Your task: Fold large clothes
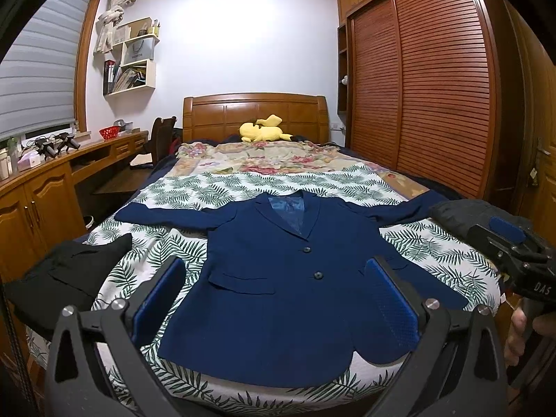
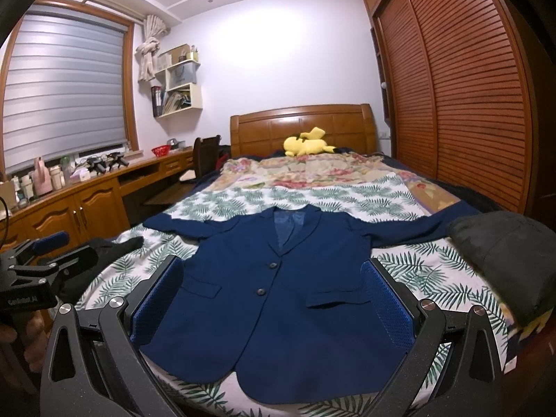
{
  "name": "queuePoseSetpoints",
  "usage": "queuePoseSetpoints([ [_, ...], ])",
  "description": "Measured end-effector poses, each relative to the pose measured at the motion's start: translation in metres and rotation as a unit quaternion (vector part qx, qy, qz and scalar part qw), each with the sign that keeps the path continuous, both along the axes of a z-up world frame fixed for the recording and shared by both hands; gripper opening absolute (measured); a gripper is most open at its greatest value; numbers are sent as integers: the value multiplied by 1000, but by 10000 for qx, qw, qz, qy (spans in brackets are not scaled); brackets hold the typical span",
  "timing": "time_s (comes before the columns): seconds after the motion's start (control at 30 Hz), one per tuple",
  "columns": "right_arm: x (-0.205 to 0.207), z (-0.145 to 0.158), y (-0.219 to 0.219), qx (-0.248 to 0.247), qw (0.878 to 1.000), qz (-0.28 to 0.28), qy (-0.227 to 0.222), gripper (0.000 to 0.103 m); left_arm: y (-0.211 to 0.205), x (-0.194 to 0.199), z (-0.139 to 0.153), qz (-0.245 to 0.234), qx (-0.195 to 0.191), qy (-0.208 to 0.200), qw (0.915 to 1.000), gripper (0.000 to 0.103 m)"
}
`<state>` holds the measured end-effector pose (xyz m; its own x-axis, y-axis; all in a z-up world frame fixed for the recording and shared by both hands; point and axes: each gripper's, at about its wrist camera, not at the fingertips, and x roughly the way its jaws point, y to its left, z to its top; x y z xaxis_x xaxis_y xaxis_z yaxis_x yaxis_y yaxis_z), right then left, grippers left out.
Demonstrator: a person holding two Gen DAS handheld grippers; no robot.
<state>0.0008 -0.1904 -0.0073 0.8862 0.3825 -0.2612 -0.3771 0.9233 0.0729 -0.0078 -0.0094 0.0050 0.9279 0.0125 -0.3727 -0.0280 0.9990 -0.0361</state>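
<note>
A dark blue jacket is laid flat, front up, on the leaf-print sheet at the foot of the bed. Its sleeves are stretched out to both sides and two buttons are done up. The lower hem is partly covered by the left hand-held gripper and the right hand-held gripper; both are held spread wide above it, with nothing pinched. A black garment is seen at the jacket's left, and a dark bundle covers the end of the right sleeve. A yellow plush toy is seen by the headboard. A wooden desk is lined along the window.
</note>
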Motion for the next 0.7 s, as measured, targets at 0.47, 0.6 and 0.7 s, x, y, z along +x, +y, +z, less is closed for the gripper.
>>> queuePoseSetpoints([
  [0.47, -3, 0, 4, -2, 10000, -1, 6, 103, 5, -2, -3, 15, -11, -10, 10000, 103],
  [0.6, -2, 0, 2, 5, 10000, 3, 15, 103, 5, -2, -3, 14, -14, -10, 10000, 103],
  [0.7, -2, 0, 2, 5, 10000, 0, 13, 103, 5, -2, -3, 16, -12, -13, 10000, 103],
])
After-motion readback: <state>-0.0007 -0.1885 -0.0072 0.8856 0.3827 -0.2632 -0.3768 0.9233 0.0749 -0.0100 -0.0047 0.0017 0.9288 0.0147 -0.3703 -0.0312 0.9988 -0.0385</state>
